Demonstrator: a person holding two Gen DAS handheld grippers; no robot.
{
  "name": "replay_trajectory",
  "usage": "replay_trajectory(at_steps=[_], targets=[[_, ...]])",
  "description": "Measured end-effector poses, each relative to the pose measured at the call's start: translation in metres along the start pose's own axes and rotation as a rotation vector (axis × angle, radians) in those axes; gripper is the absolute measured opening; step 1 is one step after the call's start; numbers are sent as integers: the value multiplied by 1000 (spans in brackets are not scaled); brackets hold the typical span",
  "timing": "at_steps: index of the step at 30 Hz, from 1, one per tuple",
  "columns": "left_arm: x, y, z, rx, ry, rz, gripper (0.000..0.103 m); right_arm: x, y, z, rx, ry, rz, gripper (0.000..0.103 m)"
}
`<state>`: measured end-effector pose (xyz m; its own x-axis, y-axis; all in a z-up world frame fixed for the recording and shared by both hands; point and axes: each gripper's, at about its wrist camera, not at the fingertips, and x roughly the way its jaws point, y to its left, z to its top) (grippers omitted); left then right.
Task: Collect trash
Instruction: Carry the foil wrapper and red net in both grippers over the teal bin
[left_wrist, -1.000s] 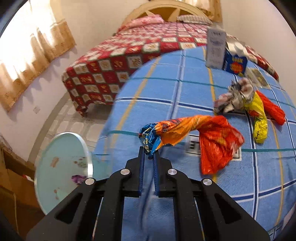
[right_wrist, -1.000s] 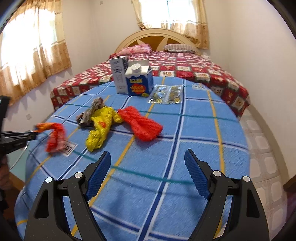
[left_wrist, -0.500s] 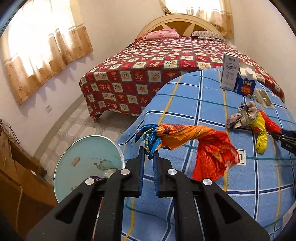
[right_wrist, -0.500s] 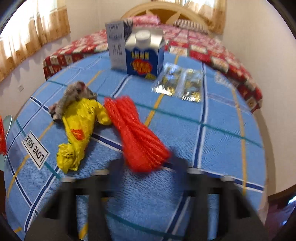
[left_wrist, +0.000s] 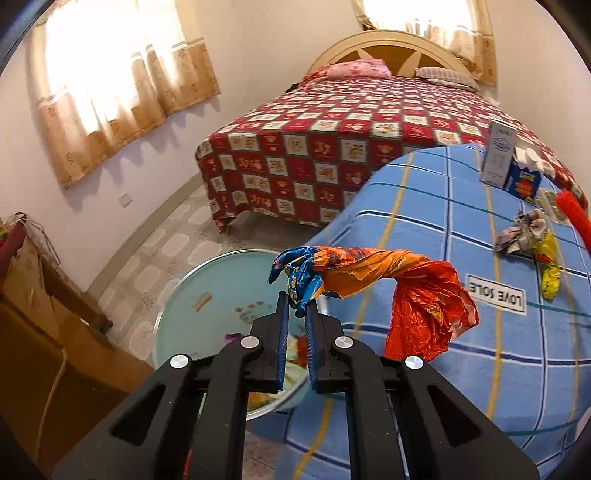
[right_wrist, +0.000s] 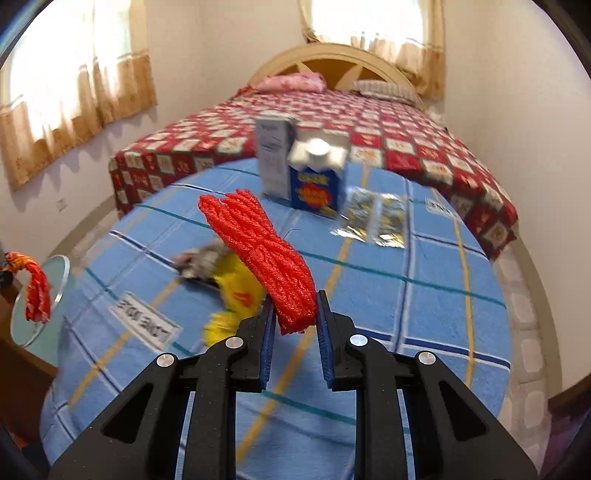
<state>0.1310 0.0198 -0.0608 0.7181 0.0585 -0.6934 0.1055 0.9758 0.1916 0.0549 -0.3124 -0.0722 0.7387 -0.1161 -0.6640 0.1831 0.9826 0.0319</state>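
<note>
My left gripper (left_wrist: 297, 306) is shut on an orange and blue plastic wrapper (left_wrist: 373, 269) and holds it in the air over the edge of the pale blue trash bin (left_wrist: 207, 291) beside the table. My right gripper (right_wrist: 294, 306) is shut on a red net bag (right_wrist: 258, 240), lifted above the blue checked tablecloth (right_wrist: 406, 295). A yellow wrapper (right_wrist: 240, 291) and a grey crumpled wrapper (right_wrist: 201, 260) lie on the table under it. The wrapper held by the left gripper also shows at the far left of the right wrist view (right_wrist: 35, 284).
A white carton (right_wrist: 275, 158), a blue carton (right_wrist: 317, 177) and clear foil packets (right_wrist: 373, 219) stand at the table's far side. A bed with a red quilt (left_wrist: 332, 136) is behind. A cardboard box (left_wrist: 33, 321) sits left of the bin.
My left gripper carried the orange wrapper left, off the table and over the bin. My right gripper moved in, shut on the red net bag and lifted it.
</note>
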Motion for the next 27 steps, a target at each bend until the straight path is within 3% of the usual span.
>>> replay_trajectory(at_steps=[19,27], targets=[[15,87,-30,-99,52,146,9,20,153,9,-225,17,174,22],[21,114,-38,-144,74,186,9,28,196,8,-278,20,211,22]])
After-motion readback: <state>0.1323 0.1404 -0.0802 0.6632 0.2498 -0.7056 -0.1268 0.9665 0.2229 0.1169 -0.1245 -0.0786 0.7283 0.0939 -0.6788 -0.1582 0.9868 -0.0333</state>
